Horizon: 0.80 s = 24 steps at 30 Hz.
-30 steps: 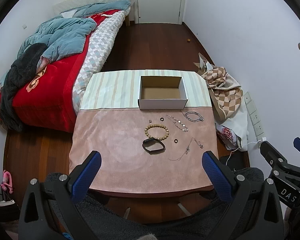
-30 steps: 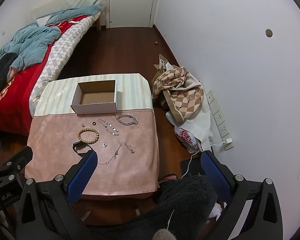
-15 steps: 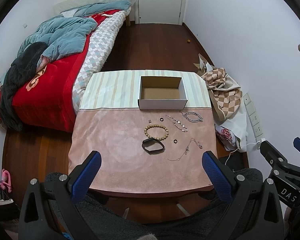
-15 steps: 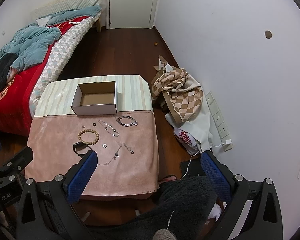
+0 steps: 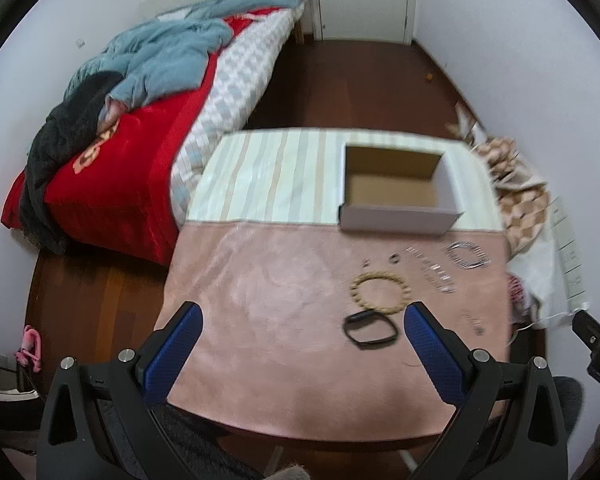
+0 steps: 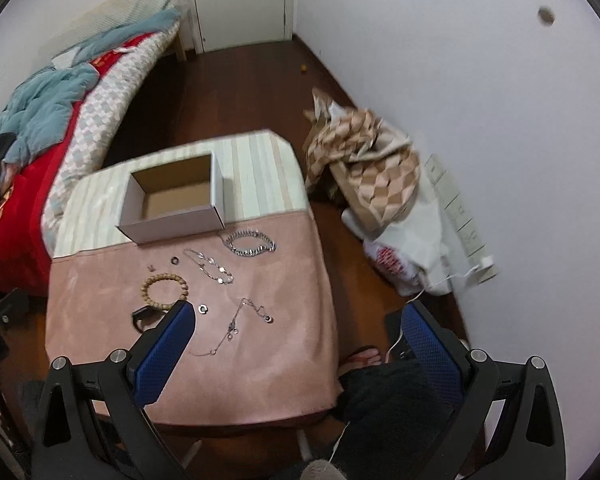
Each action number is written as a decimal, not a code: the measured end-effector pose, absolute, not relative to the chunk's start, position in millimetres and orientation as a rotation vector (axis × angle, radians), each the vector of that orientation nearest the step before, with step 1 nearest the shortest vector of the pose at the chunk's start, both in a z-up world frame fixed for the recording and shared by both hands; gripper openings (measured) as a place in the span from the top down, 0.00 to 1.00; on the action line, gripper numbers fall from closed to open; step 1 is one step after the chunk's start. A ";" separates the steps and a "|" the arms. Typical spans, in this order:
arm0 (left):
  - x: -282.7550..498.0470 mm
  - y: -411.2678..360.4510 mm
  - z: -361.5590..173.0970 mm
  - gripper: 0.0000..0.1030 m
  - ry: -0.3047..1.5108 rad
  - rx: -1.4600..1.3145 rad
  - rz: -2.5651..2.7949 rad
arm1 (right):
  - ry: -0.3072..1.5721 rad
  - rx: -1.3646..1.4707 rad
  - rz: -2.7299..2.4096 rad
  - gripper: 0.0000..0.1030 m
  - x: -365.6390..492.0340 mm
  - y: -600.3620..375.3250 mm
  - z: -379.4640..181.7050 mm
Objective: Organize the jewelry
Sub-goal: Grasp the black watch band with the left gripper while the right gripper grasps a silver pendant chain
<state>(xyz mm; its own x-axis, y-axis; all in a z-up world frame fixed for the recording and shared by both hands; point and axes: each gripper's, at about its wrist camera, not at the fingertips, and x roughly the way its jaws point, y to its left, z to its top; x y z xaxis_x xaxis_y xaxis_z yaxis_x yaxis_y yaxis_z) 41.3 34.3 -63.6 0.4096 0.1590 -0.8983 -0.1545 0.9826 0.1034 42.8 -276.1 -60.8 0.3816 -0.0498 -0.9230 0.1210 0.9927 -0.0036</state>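
Pink-clothed counter: both hand-held grippers, left and right, spread empty. Thin necklace looks limp, slippery; pinch its pendant. Wooden bead bracelet seems light and firmer.

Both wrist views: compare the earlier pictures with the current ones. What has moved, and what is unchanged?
Both grippers have moved forward toward the table. The left gripper and right gripper remain open and empty. Nothing was grasped or released. The box, beaded bracelet, black band and silver chain bracelet lie as before.
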 end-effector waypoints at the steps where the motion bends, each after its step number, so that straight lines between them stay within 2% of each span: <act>1: 46.5 36.6 -78.6 0.00 1.169 0.010 0.205 | 1.195 0.075 -0.102 0.00 48.1 -276.3 -74.9; 6: 61.9 41.5 -146.6 0.01 1.316 0.000 0.189 | 1.302 0.113 -0.077 0.04 66.8 -276.0 -152.2; 9: 69.0 41.3 -185.7 0.01 1.398 -0.023 0.181 | 1.343 0.116 -0.075 0.11 70.5 -273.2 -186.9; 10: 70.4 40.5 -194.9 0.04 1.415 -0.034 0.178 | 1.353 0.120 -0.072 0.14 71.1 -272.7 -197.9; 14: 78.2 37.3 -227.7 0.26 1.485 -0.102 0.138 | 1.375 0.128 -0.065 0.19 71.5 -273.0 -220.7; 18: 84.0 32.0 -246.8 0.42 1.515 -0.123 0.113 | 1.394 0.145 -0.058 0.21 73.8 -275.9 -238.6; 20: 85.4 29.3 -253.5 0.66 1.518 -0.134 0.097 | 1.398 0.138 -0.052 0.21 74.8 -275.2 -244.6; 21: 85.2 27.2 -255.4 0.67 1.519 -0.132 0.096 | 1.395 0.135 -0.048 0.21 74.7 -275.8 -246.3; 23: 85.7 23.1 -253.3 0.88 1.482 -0.116 0.078 | 1.387 0.125 -0.036 0.21 75.8 -273.8 -249.7; 24: 84.6 22.5 -253.3 0.90 1.477 -0.112 0.076 | 1.384 0.121 -0.031 0.22 76.9 -272.8 -251.4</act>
